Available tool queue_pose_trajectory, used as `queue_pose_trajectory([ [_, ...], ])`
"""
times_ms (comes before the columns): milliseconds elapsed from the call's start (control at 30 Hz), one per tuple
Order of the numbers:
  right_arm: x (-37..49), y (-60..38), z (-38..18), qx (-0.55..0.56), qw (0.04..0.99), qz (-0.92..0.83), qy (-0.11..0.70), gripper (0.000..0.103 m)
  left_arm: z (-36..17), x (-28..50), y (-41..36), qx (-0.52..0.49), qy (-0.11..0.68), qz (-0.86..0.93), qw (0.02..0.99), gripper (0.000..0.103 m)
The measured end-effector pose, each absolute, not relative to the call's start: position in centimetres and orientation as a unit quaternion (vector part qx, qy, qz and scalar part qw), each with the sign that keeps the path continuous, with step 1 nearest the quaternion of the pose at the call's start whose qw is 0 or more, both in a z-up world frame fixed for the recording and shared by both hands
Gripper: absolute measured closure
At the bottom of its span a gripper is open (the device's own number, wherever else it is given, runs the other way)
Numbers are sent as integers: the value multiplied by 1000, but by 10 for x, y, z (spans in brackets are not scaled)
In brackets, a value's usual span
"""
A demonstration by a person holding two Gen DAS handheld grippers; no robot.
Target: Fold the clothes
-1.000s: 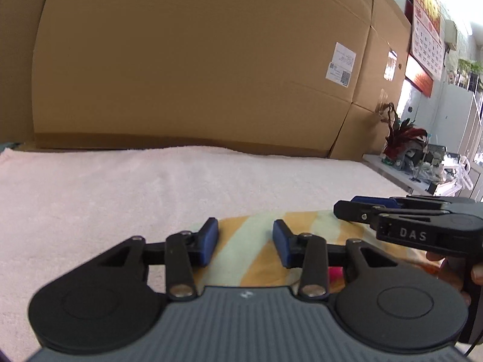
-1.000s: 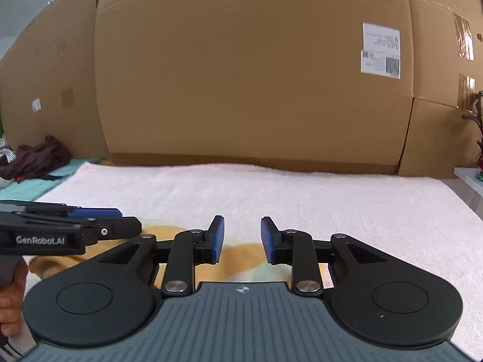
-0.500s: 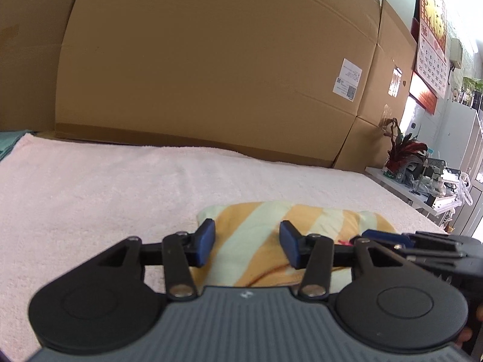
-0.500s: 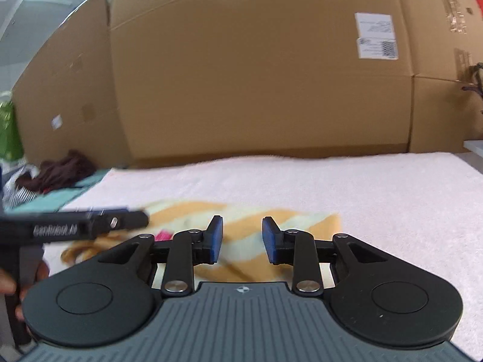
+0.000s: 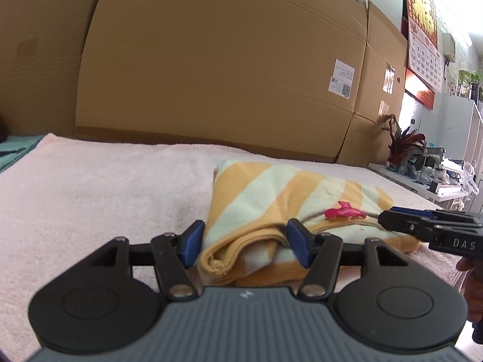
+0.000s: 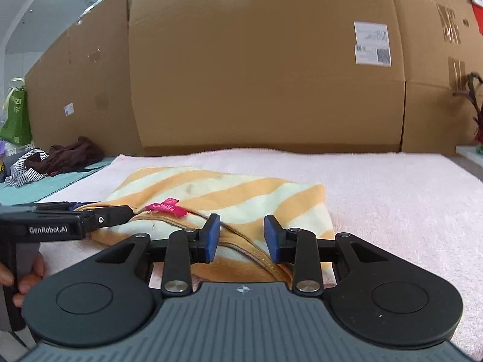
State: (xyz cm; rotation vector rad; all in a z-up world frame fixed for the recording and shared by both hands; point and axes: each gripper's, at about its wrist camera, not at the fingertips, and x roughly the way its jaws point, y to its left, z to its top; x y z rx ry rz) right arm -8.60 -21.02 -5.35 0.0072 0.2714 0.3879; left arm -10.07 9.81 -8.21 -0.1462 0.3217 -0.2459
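Two wrist views of a folding step. A yellow-and-cream striped garment [image 5: 289, 199] lies folded into a compact stack on the pink towel [image 5: 105, 187] that covers the bench, with a pink appliqué [image 5: 344, 212] on its top layer. In the left wrist view the garment sits at 12 to 2 o'clock from the left gripper [image 5: 244, 242]; its rolled near edge lies between the blue pads [image 5: 191, 239], which stand clear of the cloth on both sides while the jaws are opening. In the right wrist view the right gripper [image 6: 241, 238] has its pads apart, less widely, with a seam of the near edge passing between them untouched. Each gripper appears in the other's view: the right one at 3 o'clock, the left one at 9 o'clock. Cardboard boxes [image 6: 265, 75] close the far side; a pile of other clothes [image 6: 54, 158] lies at 10 o'clock.

Judged step: the grippers are set at the near edge, either just let go or about to pinch. The next move calls for both to close on the same layers, evenly spaced, so the stack does not unroll.
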Motion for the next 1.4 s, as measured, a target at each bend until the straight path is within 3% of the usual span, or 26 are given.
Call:
queue_pose_trajectory([
  [167, -92, -214, -43, 6, 975, 177, 135, 70, -63, -121, 97, -52, 120, -107, 986, 43],
  [267, -98, -218, -37, 32, 980, 160, 113, 70, -48, -118, 94, -58, 111, -94, 988, 35],
  [467, -87, -214, -43, 69, 978, 147, 129, 71, -54, -82, 68, -66, 181, -82, 978, 27],
  [633, -87, -217, -57, 47, 980, 133, 139, 70, -66, -71, 63, -62, 219, -63, 972, 11],
  [733, -84, -226, -61, 62, 978, 132, 150, 62, -69, -66, 68, -87, 240, -55, 965, 5],
  [1200, -88, -230, -25, 140, 974, 128, 126, 61, -68, -69, 57, -70, 235, -44, 968, 4],
  [1400, -80, -189, -42, 56, 979, 119, 158, 61, -68, -69, 59, -77, 237, -46, 967, 4],
])
